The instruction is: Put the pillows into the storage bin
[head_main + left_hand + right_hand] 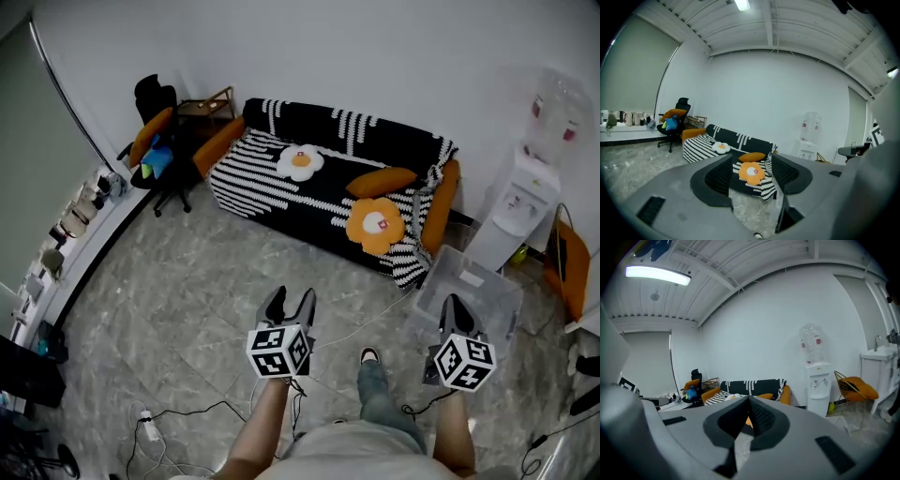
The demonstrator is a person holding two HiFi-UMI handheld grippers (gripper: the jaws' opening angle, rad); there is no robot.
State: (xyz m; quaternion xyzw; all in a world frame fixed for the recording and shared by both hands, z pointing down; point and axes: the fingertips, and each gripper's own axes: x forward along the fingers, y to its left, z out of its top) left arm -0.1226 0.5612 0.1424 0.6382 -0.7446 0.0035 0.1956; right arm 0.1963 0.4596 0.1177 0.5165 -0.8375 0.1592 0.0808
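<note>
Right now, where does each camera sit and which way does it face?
Head view: on the person's head, steeply down at sofa and bin; arms, a shoe, left gripper and right gripper show.
Left gripper view: on that gripper, facing the sofa between its open jaws.
Right gripper view: on that gripper, facing sofa and water cooler over shut jaws.
Head and left gripper views share the orange flower pillow.
</note>
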